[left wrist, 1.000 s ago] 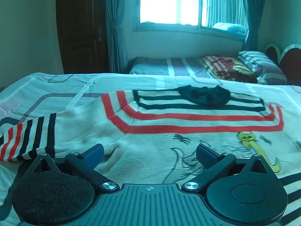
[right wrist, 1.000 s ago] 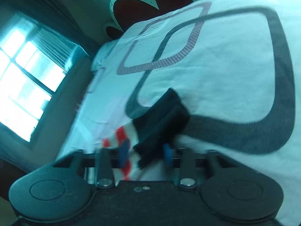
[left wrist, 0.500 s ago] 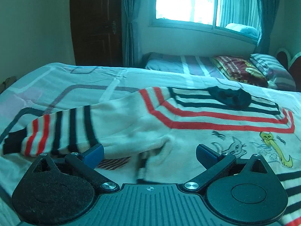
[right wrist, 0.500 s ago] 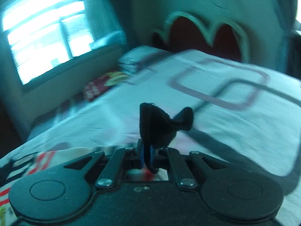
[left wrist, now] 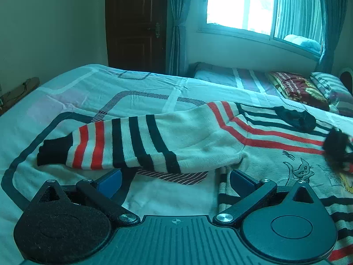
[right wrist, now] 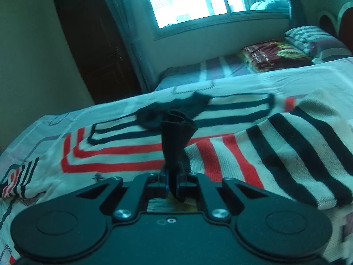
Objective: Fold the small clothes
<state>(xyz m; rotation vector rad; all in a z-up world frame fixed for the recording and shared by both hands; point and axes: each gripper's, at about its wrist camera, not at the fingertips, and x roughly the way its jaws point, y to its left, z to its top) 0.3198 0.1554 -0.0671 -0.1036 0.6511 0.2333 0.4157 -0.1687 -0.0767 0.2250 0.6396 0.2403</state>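
**Right sleeve carried in over the sweater body**

Swung across from the bare bedspread, the right tool (right wrist: pixel 174 182) is now seen over the sweater (left wrist: pixel 220 137) itself, with the black cuff (right wrist: pixel 176 132) clamped between its closed jaws. That cuff is pinched upright and fans out above the fingertips, and the striped right sleeve (right wrist: pixel 286 154) is draped behind it, laid in over the chest stripes. In the left wrist view the same dark cuff is caught as a blur at the right edge.

The left tool (left wrist: pixel 174 178) is held wide open and low above the bedspread (left wrist: pixel 77 92), nothing between its blue pads (left wrist: pixel 110 182). Compared with a second ago it has been shifted sideways, so that the left sleeve (left wrist: pixel 123 143) is now stretched out flat just ahead of it, black cuff pointing to the left of the view. The right-hand pad is placed just beside the sweater's side edge; contact cannot be made out.

The sweater is spread front-up on the bed, dark collar (left wrist: pixel 295 119) on the far side and cat embroidery (left wrist: pixel 300 167) near the hem. A second bed (left wrist: pixel 231 77) with a folded red blanket (left wrist: pixel 297 86) is seen under the window (left wrist: pixel 240 2).
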